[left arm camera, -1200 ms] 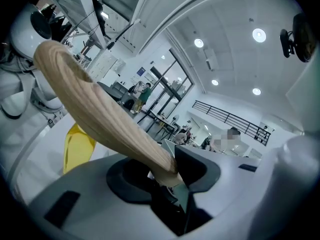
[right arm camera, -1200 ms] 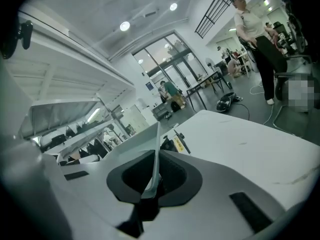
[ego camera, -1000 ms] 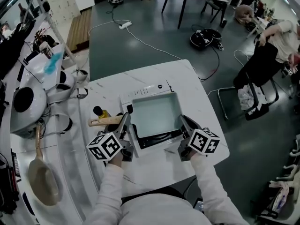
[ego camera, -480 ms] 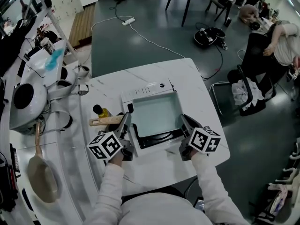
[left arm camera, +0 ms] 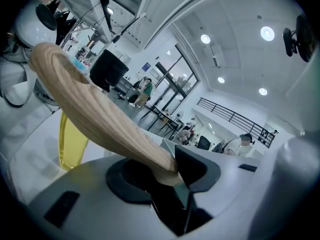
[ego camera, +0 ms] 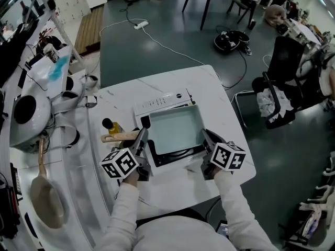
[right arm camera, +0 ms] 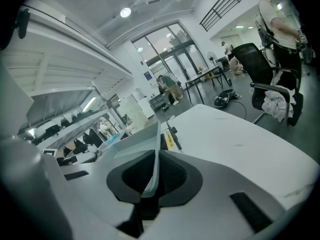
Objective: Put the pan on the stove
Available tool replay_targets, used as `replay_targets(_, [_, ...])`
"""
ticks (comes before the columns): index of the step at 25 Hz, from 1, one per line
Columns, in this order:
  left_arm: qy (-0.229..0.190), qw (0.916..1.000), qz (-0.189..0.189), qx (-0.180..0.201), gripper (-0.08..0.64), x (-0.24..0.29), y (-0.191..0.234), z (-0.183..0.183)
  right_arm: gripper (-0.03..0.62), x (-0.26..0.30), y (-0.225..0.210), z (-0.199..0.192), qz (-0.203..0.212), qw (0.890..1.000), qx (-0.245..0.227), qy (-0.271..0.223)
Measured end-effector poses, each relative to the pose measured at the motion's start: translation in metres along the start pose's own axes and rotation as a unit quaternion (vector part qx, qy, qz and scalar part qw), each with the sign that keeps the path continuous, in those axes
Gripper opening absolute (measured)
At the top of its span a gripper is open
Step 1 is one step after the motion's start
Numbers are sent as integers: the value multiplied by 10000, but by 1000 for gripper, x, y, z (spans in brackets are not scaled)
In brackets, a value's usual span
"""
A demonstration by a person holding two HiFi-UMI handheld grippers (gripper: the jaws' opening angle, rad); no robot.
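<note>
Left hand-held gripper (ego camera: 140,136) seemingly clamps pan's (ego camera: 174,127) handle (ego camera: 119,136); right one (ego camera: 205,136) pinches its rim (right arm camera: 155,149).

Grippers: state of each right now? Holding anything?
Left gripper: closed on the wooden handle of the pan.
Right gripper: closed on the pan's side wall.

Dark grey floor (ego camera: 125,61), white table (ego camera: 220,120), black chair (ego camera: 285,61)

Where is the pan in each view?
Head view: centre, pan over the stove.
Left gripper view: its wooden handle runs from upper left into the jaws.
Right gripper view: its wall, edge-on between the jaws.
Shared landmark: the white table.
</note>
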State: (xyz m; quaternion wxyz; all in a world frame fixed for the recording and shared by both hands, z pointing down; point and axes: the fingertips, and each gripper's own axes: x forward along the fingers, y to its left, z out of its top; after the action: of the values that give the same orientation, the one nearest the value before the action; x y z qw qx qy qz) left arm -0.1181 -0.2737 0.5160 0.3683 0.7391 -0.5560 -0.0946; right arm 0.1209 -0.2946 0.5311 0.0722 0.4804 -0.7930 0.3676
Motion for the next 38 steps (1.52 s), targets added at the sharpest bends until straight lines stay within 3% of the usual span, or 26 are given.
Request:
replay_targets(13, [146, 9997, -97, 146, 167, 3, -4, -7, 49, -4, -4, 2, 97, 9997, 194, -129])
replay_targets(38, [207, 9996, 10, 177, 199, -30, -10, -15, 49, -34, -2, 14, -60, 9980, -39, -626])
